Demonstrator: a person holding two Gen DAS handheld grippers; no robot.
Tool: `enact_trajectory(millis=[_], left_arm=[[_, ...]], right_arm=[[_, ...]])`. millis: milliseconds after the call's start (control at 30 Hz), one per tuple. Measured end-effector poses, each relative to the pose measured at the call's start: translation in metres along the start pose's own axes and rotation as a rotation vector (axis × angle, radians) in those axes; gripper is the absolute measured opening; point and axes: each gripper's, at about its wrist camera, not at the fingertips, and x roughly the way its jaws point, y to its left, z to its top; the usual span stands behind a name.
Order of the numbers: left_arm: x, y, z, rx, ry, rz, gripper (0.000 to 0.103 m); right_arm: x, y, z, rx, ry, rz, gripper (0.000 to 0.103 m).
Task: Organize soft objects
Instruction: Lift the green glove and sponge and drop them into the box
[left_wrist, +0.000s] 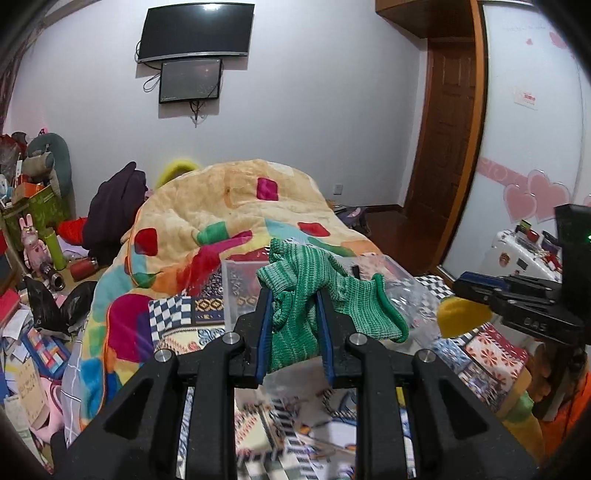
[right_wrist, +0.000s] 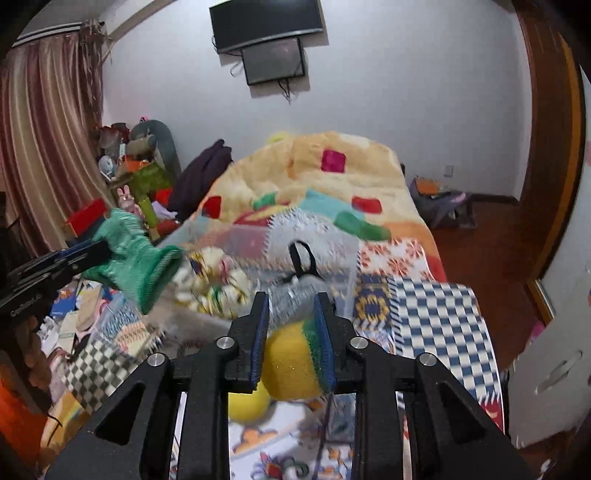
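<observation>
A green knitted glove (left_wrist: 303, 295) is clamped between the blue-padded fingers of the left gripper (left_wrist: 294, 295), held up in the air above the bed (left_wrist: 491, 350). Its cuff (left_wrist: 391, 314) droops to the right of the fingers, and more of the fabric hangs down between them. In the right wrist view the same glove (right_wrist: 136, 254) is seen at the left edge, pinched by the left gripper (right_wrist: 99, 251) and raised beside a clear plastic box (right_wrist: 258, 243).

The right gripper (right_wrist: 291, 317) is closed on a yellow sponge (right_wrist: 291, 365) with a green scouring layer along one side; the sponge is squeezed between the pads and is held above the patterned bedcover. In the left wrist view the yellow sponge (left_wrist: 461, 317) is seen at the right, gripped by the right gripper (left_wrist: 480, 295).

The clear plastic box (left_wrist: 243, 284) is seen on the bed just beyond both grippers, in front of a heaped, brightly patched blanket (left_wrist: 229, 206). Some pale soft things and a grey item with a black loop are seen at the box, though motion blur hides what they are. Two dark screens (left_wrist: 192, 48) are mounted on the far wall.
</observation>
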Motion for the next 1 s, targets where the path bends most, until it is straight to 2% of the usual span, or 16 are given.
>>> enact_trajectory(millis=[233, 433, 600, 733, 800, 867, 933, 1000], left_arm=[[0.039, 0.013, -0.007, -0.010, 0.072, 0.062, 0.023], [0.063, 0.012, -0.020, 0.008, 0.142, 0.062, 0.023], [0.068, 0.004, -0.025, 0.039, 0.156, 0.066, 0.023], [0.067, 0.002, -0.024, 0.046, 0.171, 0.055, 0.033], [0.063, 0.003, -0.024, 0.044, 0.165, 0.052, 0.040], [0.058, 0.003, -0.023, 0.040, 0.155, 0.051, 0.053], [0.049, 0.002, -0.022, 0.034, 0.131, 0.049, 0.057], [0.040, 0.001, -0.020, 0.037, 0.117, 0.049, 0.058]], right_arm=[[0.025, 0.014, 0.016, -0.014, -0.024, 0.054, 0.021], [0.062, 0.027, 0.019, -0.034, 0.035, 0.085, 0.020], [0.079, 0.029, 0.011, -0.051, 0.087, 0.079, 0.020], [0.076, 0.029, 0.009, -0.074, 0.103, 0.064, 0.021], [0.072, 0.030, 0.012, -0.081, 0.105, 0.051, 0.027], [0.064, 0.030, 0.014, -0.086, 0.089, 0.045, 0.053], [0.053, 0.031, 0.015, -0.093, 0.048, 0.036, 0.061], [0.043, 0.032, 0.017, -0.102, 0.026, 0.026, 0.061]])
